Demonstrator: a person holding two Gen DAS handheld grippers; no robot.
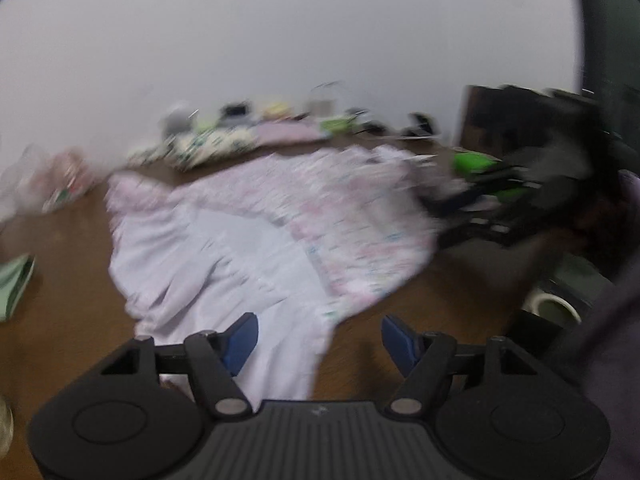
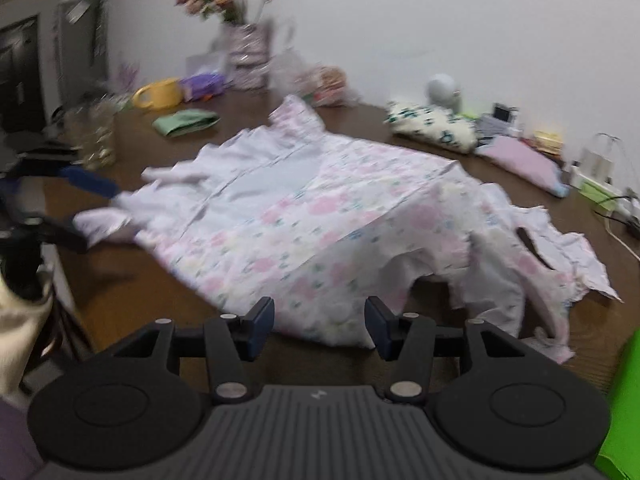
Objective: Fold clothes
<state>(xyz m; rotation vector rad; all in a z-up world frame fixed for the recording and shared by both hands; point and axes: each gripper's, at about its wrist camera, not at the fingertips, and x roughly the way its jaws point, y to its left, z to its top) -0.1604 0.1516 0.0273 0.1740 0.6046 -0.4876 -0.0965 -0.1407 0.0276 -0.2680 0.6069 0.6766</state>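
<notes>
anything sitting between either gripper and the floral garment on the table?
Nothing visible. The floral garment lies spread on the brown table; its near edge reaches right up to the open right gripper, and in the left wrist view its white hem runs to the open left gripper. Clutter sits at the table's far side.

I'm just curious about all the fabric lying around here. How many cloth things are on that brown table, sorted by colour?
Pink floral, spread out in the middle: 1, the garment
Green, folded: 1, the green cloth
White with dark green print: 1, the printed bundle
Plain pink, folded: 1, the pink cloth
Total: 4 that can be made out; the pictures are blurred.
</notes>
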